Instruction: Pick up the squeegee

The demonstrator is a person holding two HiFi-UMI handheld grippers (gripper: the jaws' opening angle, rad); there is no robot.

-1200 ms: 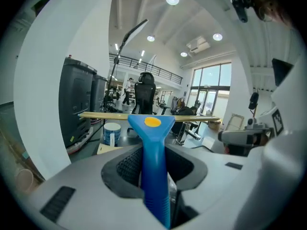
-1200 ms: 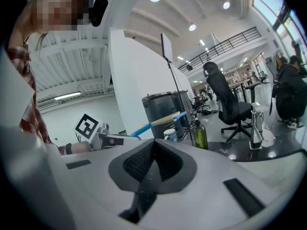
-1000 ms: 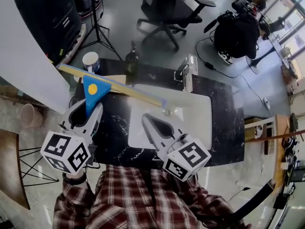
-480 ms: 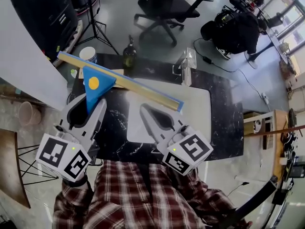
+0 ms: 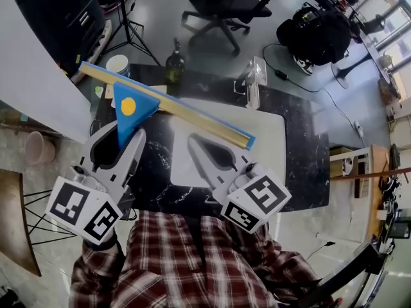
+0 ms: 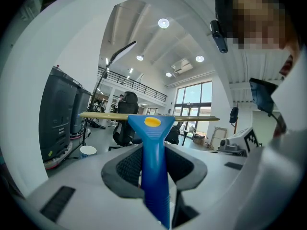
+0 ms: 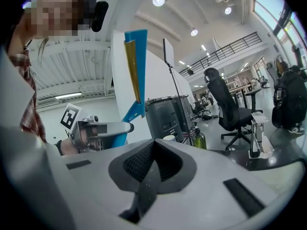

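The squeegee (image 5: 131, 108) has a blue handle with a yellow dot and a long blue-and-tan blade. It hangs in the air above the black marble table (image 5: 302, 165), with the blade slanting from upper left to the middle. My left gripper (image 5: 126, 137) is shut on the handle. In the left gripper view the handle (image 6: 154, 162) runs up between the pads, and the blade lies level across the top. My right gripper (image 5: 192, 141) hovers over the white board (image 5: 266, 140), shut on nothing. In the right gripper view the squeegee (image 7: 135, 56) shows at the upper left.
A paper cup (image 5: 119, 64) and a dark bottle (image 5: 174, 66) stand at the table's far edge, with a clear stand (image 5: 255, 82) to their right. Beyond the table are an office chair (image 5: 225, 5), a tripod (image 5: 131, 34) and a black bag (image 5: 321, 34). A white panel (image 5: 32, 76) rises at the left.
My left gripper has risen with the squeegee, so the blade looks nearer and reaches farther right over the white board. The right gripper has hardly moved.
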